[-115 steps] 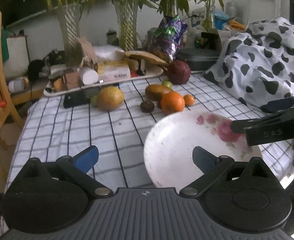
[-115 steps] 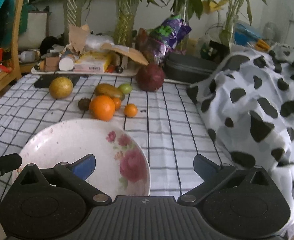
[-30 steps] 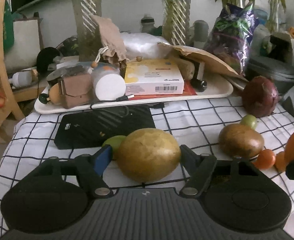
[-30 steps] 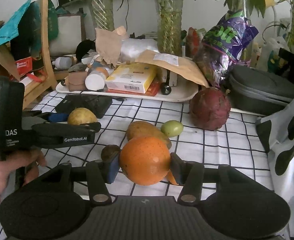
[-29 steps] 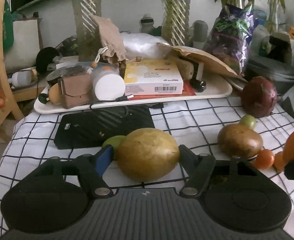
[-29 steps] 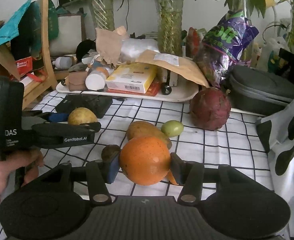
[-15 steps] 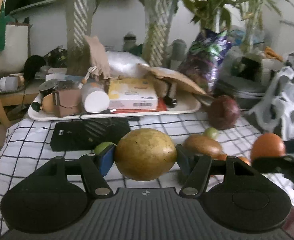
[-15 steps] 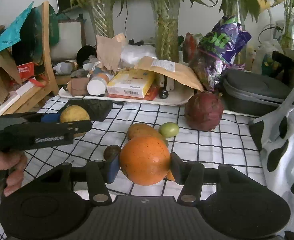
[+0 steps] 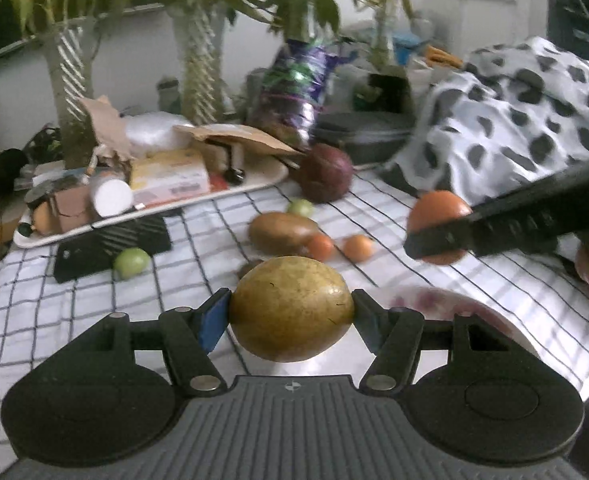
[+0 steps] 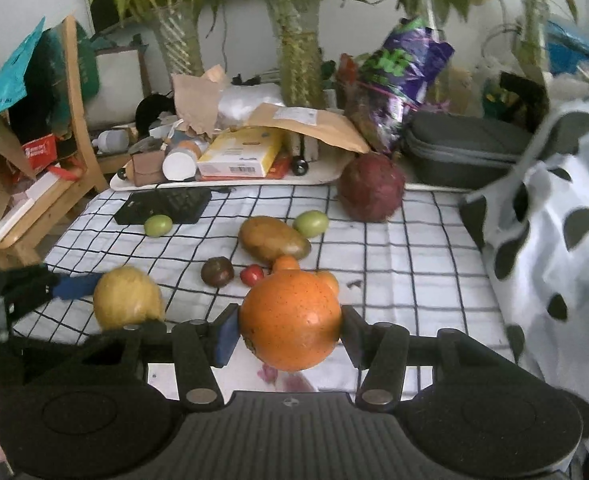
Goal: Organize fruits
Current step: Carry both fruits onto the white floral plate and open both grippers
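left gripper (image 9: 291, 316): clamped on one big yellow-brown round fruit (image 9: 291, 309), pinched from both sides and held up off the checked tablecloth (image 9: 54, 304)

right gripper (image 10: 290, 334): squeezing one orange (image 10: 290, 320) between its pads, lifted clear too; in the left view it comes in from the right, orange in its tip

plate (image 9: 490, 316): one, white with pink flowers, partly showing under both grippers, so both held fruits hang roughly above it

green fruits: two small ones, one (image 10: 158, 225) right next to the black flat device (image 10: 166, 205), the other (image 10: 311, 223) touching the far end of the brown oval fruit

brown oval fruit (image 10: 273, 239): one, lying mid-cloth

dark red round fruit (image 10: 371, 187): one, the biggest on the cloth, at the back near the grey zip case (image 10: 462, 152)

small dark fruit (image 10: 217, 272): one, purplish-brown, just in front of the brown oval one

small red fruit (image 10: 252, 274): one, beside the dark one

small orange fruits: two, one (image 10: 286, 264) peeking over the held orange, the other mostly hidden behind it; the left view shows the pair side by side

tray (image 10: 326, 174): one white one at the back, piled with a yellow box (image 10: 240, 158), a roll and other clutter

plants in glass vases: at least three along the wall, can't count more for sure

cow-print cloth (image 10: 554, 240): one, heaped on the right
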Tool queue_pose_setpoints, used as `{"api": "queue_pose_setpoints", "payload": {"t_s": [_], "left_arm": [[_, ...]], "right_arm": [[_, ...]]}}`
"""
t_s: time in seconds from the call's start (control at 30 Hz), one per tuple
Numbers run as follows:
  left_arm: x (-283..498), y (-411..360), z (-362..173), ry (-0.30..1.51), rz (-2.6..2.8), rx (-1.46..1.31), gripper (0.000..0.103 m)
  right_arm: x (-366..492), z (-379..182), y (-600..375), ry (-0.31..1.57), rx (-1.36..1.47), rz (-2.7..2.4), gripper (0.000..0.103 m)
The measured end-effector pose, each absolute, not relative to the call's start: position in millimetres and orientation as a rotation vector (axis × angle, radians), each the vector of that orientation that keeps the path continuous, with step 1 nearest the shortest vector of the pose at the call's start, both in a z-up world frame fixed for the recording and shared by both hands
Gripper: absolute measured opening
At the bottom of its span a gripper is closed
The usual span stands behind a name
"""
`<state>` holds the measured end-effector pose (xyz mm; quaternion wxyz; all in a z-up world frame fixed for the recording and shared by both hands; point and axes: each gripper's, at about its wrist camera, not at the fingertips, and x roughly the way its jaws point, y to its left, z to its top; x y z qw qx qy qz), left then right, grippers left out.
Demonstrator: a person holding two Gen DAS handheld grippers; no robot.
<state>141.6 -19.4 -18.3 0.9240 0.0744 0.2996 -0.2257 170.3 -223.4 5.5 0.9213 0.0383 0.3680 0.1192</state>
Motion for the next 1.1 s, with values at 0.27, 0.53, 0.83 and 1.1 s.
{"api": "queue_pose_setpoints", "payload": {"t_s": [0.27,0.53,0.83,1.1], "left_arm": [[127,-34,-34,0.722,-0.531,0.164,0.063],[131,-38,-47,0.777,-0.531,0.174,0.072],[120,-27,-36,0.784,-0.524,0.127,0.079],[97,-11,-25,0.772,-0.498,0.093,0.079]], "right_arm": [[146,-1,-232,0.810,0.097,0.231,0.055],[135,-9,-229,0.854,0.093,0.263,0.055],[133,-15,-224,0.900,0.121,0.285,0.055],[143,-27,-218,0.965,0.160,0.260,0.055]]}}
